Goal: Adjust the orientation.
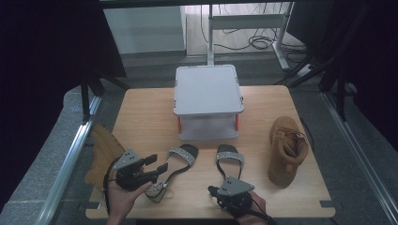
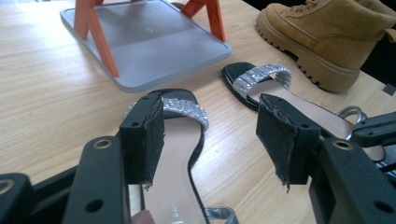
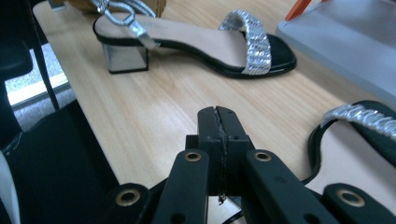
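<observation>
Two black sandals with glittering silver straps lie side by side on the wooden table (image 1: 141, 112). My left gripper (image 1: 157, 164) hovers open just over the left sandal (image 1: 180, 157), and its pads touch nothing. In the left gripper view the jaws (image 2: 212, 140) frame that sandal's insole (image 2: 177, 140), with the right sandal (image 2: 261, 81) beyond. My right gripper (image 1: 212, 190) is shut and empty by the heel end of the right sandal (image 1: 230, 159), pointing left. The right gripper view shows its closed jaws (image 3: 219, 135) above bare wood, between the left sandal (image 3: 196, 42) and the right sandal (image 3: 355, 140).
A grey two-tier rack (image 1: 208, 89) with orange legs stands at the table's back middle; its lower shelf (image 2: 149, 42) is near the sandals. A tan boot (image 1: 286, 150) stands at the right. Another tan boot (image 1: 101, 150) lies at the left edge.
</observation>
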The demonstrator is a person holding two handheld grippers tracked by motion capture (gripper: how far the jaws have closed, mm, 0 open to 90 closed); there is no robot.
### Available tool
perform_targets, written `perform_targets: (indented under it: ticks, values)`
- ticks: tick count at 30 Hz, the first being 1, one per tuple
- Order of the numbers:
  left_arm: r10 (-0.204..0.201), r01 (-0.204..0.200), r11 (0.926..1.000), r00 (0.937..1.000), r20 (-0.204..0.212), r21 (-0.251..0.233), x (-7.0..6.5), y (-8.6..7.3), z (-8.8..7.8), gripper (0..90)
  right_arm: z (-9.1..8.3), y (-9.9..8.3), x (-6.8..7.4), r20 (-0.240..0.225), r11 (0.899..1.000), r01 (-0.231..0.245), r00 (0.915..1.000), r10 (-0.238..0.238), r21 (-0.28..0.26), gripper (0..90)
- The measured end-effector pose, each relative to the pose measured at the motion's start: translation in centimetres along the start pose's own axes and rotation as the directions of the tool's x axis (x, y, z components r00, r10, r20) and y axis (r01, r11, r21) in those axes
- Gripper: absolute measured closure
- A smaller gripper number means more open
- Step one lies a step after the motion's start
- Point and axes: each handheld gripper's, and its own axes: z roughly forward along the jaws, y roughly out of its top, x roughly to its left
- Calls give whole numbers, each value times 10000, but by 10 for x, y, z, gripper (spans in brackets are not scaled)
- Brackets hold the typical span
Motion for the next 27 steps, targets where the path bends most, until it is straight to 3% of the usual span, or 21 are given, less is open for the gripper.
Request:
perform_targets:
  ticks: [7,14,27]
  values:
    - [10,-10,10000,10000,-6,70,0,0,2,415,-6,-15,6,90,9999,-24,10000,23,133,898]
    - [7,-5,9997,10000,-85,232,0,-2,8,415,2,-36,5,-202,9981,-218,9995,230,581,898]
    - [21,-22,9991,10000,18,412,-2,-4,13,414,2,-43,6,-313,9965,-153,9993,179,824,899]
